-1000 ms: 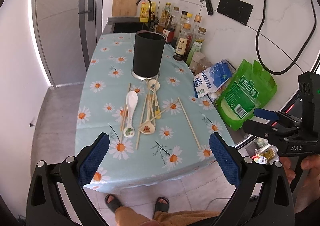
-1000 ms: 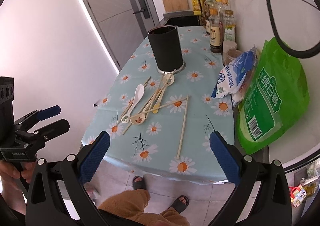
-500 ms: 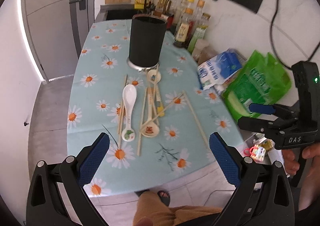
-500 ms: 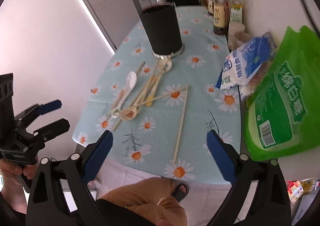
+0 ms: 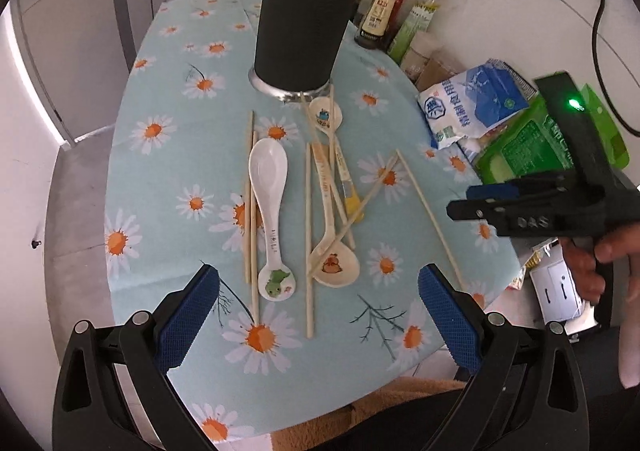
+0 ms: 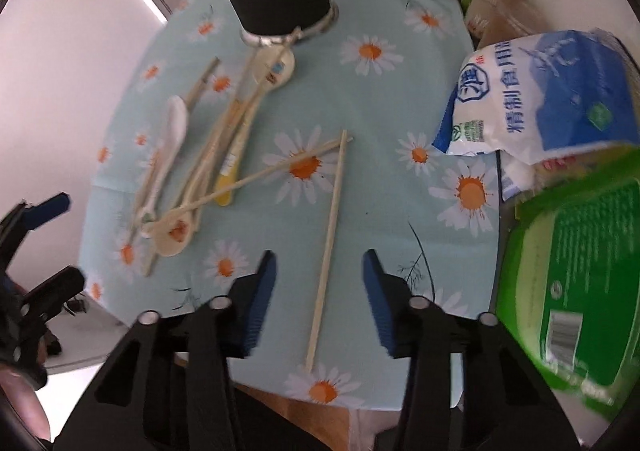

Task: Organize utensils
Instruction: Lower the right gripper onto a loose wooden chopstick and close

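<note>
the utensils lie scattered in the middle of the counter [image 5: 160, 179], which wears a pale blue cloth printed with daisies. a white ceramic spoon [image 5: 269, 211] lies lengthwise, bowl toward the far end, a small green figure printed at its near end. just beside it at 3 o'clock, a cream spoon [image 5: 334, 265] with an orange animal in its bowl lies crossed by several pale wooden chopsticks [image 5: 308, 235], and a yellow-tipped utensil [image 5: 352, 203] rests among them. a second cream spoon [image 5: 326, 115] lies at 12 o'clock, its bowl close to the base of the black holder [image 5: 300, 27], though whether they touch is hard to tell. one lone chopstick [image 6: 330, 227] lies apart at 3 o'clock of the pile.

the right tongs [image 6: 320, 303] hover low over that lone chopstick, fingers partly spread on either side of it and not touching it; this view is motion-blurred. the left tongs [image 5: 316, 315] are spread wide above the near edge of the counter, holding nothing.

at 3 o'clock along the wall sit a blue-and-white salt bag [image 5: 476, 103], a green bag [image 6: 576, 291], and sauce bottles [image 5: 384, 11] behind the holder.
</note>
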`<state>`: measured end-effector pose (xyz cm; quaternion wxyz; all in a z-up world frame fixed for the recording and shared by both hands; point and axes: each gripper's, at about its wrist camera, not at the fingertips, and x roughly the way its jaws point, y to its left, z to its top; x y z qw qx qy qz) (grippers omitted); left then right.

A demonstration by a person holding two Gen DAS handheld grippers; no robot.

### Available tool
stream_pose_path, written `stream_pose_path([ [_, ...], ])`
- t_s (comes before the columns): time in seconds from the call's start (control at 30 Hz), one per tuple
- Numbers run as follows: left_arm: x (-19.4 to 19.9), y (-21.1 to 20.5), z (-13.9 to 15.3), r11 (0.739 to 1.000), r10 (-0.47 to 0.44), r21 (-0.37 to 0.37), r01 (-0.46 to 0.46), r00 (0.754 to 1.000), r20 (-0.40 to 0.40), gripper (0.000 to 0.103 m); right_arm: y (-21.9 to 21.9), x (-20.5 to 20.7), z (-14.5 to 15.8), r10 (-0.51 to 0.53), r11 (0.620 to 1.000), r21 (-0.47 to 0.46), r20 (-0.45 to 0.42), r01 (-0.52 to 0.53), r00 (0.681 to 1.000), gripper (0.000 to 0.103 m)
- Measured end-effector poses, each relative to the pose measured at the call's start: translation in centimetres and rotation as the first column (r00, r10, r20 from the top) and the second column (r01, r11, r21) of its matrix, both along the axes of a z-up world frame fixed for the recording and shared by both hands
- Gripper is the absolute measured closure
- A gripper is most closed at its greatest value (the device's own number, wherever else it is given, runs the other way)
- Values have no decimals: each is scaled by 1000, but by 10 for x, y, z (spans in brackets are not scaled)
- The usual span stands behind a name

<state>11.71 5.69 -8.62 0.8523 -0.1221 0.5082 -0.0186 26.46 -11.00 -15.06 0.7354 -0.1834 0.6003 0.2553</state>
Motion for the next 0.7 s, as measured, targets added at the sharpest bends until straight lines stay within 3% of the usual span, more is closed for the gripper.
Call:
stream_pose_path([
  [0.1, 0, 4, -7, 1000, -18, -14, 18, 1000, -7, 7, 11, 10, -16, 1, 998, -65, -43, -4, 999, 76],
  [0.23, 2, 10, -13, 999, -35, -26, 35, 999, -16, 7, 22, 21, -34, -7, 990, -141, -67, -2, 998, 82],
  [0.3, 2, 14, -14, 998, -42, -42, 41, 999, -12, 7, 25, 25, -41, -8, 986, -169, -74, -4, 997, 92],
  [0.43, 4, 18, -14, 996, -69, -57, 69, 998, 1, 7, 28, 30, -49, -26, 979, -206, -88, 8, 996, 95],
  [0.7, 25, 13, -17, 980, -200, -15, 200, 980, -6, 7, 26, 47, -50, -100, 978, -195, -104, 78, 990, 97],
])
